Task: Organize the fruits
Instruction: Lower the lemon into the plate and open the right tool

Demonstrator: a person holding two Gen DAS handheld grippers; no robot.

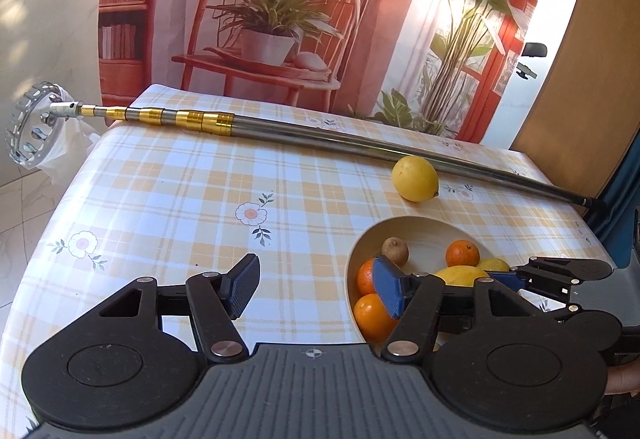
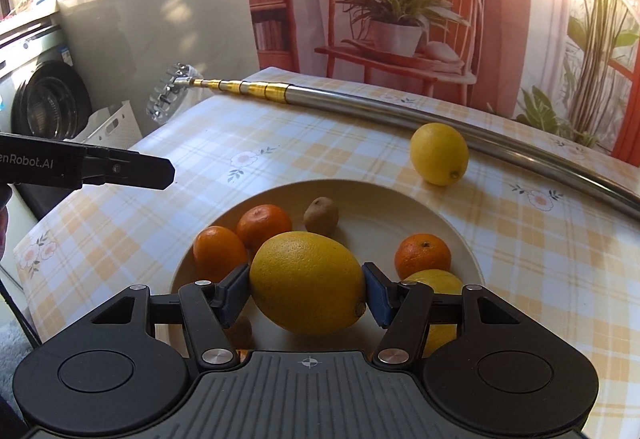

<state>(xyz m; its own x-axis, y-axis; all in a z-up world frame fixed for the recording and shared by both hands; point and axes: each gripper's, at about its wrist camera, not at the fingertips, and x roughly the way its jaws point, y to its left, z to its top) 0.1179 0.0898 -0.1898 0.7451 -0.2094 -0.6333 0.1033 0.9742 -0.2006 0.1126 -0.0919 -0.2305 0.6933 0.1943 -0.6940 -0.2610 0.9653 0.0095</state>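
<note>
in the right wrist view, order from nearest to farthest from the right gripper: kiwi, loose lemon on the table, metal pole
1. kiwi: in the bowl, just beyond the right gripper and the lemon it holds
2. loose lemon: on the tablecloth past the bowl, to the right
3. metal pole: behind that lemon, lying across the far side of the table

Telescopic metal pole [image 1: 320, 137] lies across the checked tablecloth [image 1: 180, 199].
</note>
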